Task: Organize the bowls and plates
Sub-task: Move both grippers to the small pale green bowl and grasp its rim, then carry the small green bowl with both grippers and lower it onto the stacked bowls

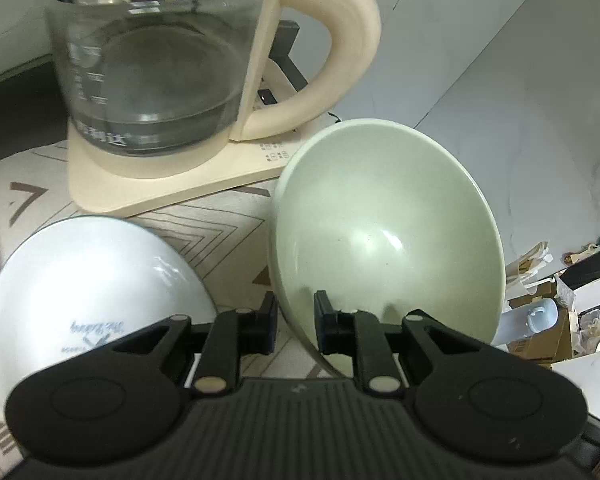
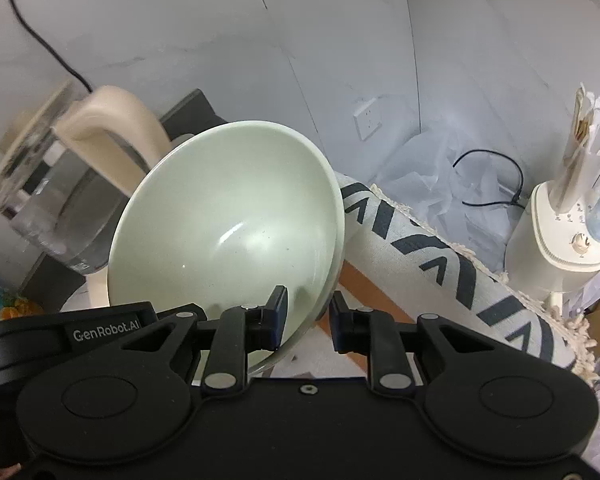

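Clearly a two-handed grip step; both grippers pinch the same green bowl (image 1: pixel 384 236) at its near rim; left gripper (image 1: pixel 295 322) is clamped on the bowl's rim, one finger outside the wall and one inside; right gripper (image 2: pixel 305 322) has its left finger inside the bowl and its right finger outside, jaws narrow, pads look pressed on the rim though contact on the outer side is hard to confirm; bowl sits tilted well off level, opening turned toward the cameras, base toward the kettle (image 1: pixel 160 68); it is round, so no long axis, only the rim plane, which stands steeply; in the right wrist view a second rim edge shows at the right side, maybe a nested bowl, cannot tell; bowl is just beside the kettle's handle and base, over the patterned cloth (image 1: pixel 204 228); white bowl (image 1: pixel 88 292) rests tilted to the left, apart from the green one; next move, my judgement: lift the green bowl clear of the kettle handle, level it, then nest it with the white bowl; risk is the rim slipping from thin pinches.
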Demonstrator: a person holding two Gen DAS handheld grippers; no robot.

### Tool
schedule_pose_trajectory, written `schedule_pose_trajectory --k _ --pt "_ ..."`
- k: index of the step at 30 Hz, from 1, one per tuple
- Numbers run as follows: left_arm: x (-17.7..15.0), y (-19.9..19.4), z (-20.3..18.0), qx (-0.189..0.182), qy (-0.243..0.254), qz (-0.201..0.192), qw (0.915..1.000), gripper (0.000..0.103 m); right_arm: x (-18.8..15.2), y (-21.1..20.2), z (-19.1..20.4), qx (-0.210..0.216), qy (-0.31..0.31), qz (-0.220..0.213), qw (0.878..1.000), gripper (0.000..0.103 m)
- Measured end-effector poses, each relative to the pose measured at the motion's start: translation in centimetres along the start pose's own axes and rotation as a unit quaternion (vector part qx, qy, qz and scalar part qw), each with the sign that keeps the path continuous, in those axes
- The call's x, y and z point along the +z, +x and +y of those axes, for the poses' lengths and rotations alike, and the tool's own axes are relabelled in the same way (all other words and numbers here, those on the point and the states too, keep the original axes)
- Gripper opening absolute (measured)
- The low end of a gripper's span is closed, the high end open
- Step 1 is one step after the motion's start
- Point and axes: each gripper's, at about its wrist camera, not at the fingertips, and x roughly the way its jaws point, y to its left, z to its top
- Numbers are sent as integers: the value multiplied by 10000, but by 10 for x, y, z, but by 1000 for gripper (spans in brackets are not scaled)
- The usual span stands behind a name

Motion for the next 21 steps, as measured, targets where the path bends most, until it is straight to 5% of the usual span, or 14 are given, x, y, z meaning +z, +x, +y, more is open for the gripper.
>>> schedule_pose_trajectory --k 21 --pt "-49 -75 -5 134 -101 -361 9992 17 -31 -65 0 303 -223 -249 9990 22"
